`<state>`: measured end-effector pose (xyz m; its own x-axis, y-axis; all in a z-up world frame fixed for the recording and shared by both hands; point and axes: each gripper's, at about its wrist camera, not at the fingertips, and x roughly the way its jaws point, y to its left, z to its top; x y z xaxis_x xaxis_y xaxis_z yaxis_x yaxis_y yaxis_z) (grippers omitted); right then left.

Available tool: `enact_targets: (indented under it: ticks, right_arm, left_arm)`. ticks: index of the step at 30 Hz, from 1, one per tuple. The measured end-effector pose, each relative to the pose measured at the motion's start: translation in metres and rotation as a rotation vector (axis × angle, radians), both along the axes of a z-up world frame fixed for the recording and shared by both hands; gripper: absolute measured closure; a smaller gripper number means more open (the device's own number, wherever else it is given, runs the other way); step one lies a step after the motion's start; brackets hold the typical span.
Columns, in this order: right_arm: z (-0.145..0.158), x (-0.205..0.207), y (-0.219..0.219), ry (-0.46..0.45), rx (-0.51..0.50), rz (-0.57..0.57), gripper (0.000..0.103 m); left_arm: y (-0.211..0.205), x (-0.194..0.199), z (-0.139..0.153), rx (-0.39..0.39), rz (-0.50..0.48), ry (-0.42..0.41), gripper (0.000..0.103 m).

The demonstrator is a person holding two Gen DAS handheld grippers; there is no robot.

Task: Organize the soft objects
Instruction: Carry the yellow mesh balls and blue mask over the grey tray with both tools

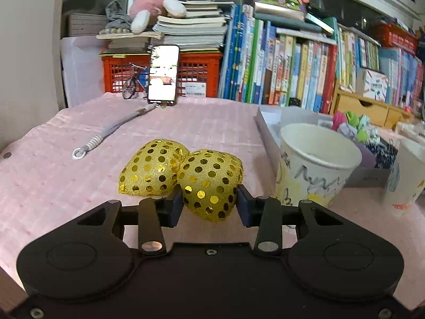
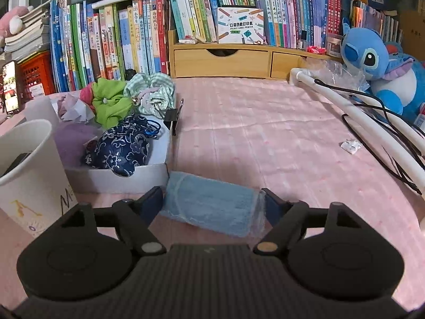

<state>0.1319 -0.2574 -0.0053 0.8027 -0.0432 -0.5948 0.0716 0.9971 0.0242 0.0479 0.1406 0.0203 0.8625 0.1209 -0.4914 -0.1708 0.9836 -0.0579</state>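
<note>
The left gripper has its jaws clamped on the nearer gold sequined heart, whose twin lies just beyond and left of them on the pink counter. The right gripper has its jaws wide around a blue rolled cloth; whether they press it is unclear. A white box of soft items sits just left.

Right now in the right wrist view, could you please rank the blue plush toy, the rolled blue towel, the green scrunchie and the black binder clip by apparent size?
1-2. Blue plush toy and rolled blue towel: similar; the towel is nearer, so unsure.
3. Green scrunchie.
4. Black binder clip.
</note>
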Motion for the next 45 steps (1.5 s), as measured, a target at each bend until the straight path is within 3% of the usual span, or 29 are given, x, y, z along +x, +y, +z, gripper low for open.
enact_targets:
  ticks: [11,19,25,33,41,45]
  right_arm:
    - [0.041,-0.006,-0.016,-0.085,0.033,0.003,0.024]
    - [0.070,0.009,-0.011,-0.088,0.098,0.084,0.024]
    - [0.084,0.027,-0.001,-0.053,0.147,0.150,0.024]
    - [0.102,0.044,0.021,-0.032,0.128,0.218,0.024]
    - [0.109,0.066,0.040,0.028,0.134,0.277,0.024]
    - [0.107,0.077,0.048,0.073,0.147,0.299,0.024]
  left_arm:
    - [0.021,0.002,0.036,-0.012,-0.017,-0.043,0.064]
    - [0.019,0.023,0.073,-0.060,-0.153,-0.045,0.064]
    - [0.005,0.050,0.096,-0.091,-0.264,0.001,0.064]
    - [-0.032,0.083,0.111,-0.102,-0.386,0.049,0.064]
    - [-0.066,0.117,0.118,-0.098,-0.493,0.150,0.064]
    - [-0.075,0.140,0.112,-0.136,-0.512,0.244,0.064]
